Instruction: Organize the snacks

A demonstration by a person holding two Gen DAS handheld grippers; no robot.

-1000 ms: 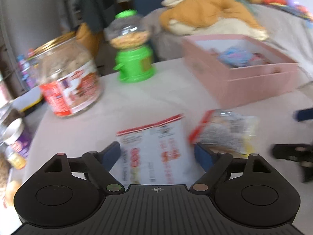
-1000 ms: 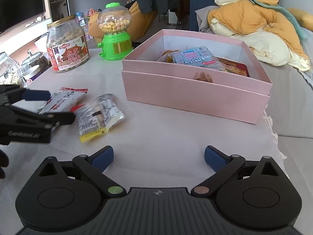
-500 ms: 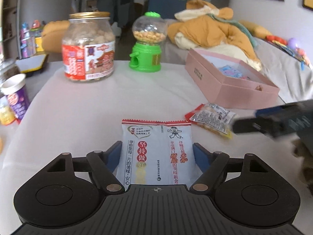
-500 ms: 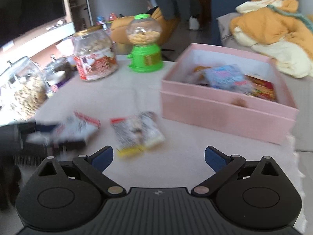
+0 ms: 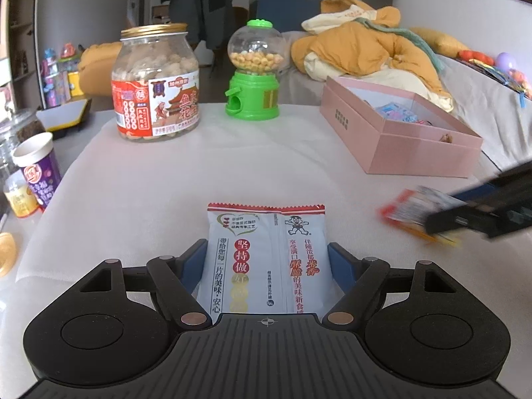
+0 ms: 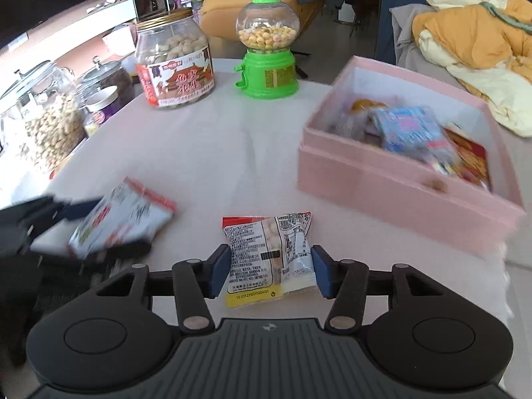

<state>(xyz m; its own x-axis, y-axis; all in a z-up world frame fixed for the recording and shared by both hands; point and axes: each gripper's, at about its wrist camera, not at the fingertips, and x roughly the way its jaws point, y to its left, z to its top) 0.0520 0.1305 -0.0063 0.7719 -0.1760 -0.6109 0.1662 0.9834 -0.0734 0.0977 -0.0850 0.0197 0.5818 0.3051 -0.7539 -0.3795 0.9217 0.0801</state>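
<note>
A white snack packet with red print point(image 5: 266, 256) lies between the fingers of my left gripper point(image 5: 267, 266), which touch its two sides. It shows blurred in the right wrist view point(image 6: 123, 219). A clear packet with a red top edge point(image 6: 269, 252) lies between the fingers of my right gripper point(image 6: 270, 271), which close on its sides; it shows blurred in the left wrist view point(image 5: 412, 209). An open pink box point(image 6: 399, 193) holding several snacks stands at the right, also seen in the left wrist view point(image 5: 399, 143).
A big peanut jar point(image 5: 156, 83) and a green candy dispenser point(image 5: 254, 73) stand at the table's far side. A purple cup point(image 5: 38, 173) and glass jars point(image 6: 50, 123) stand off the left edge. A sofa with an orange blanket point(image 5: 365, 43) is behind the box.
The right gripper has swung left and down onto the clear packet and narrowed around it. The left gripper has settled around the white packet.
</note>
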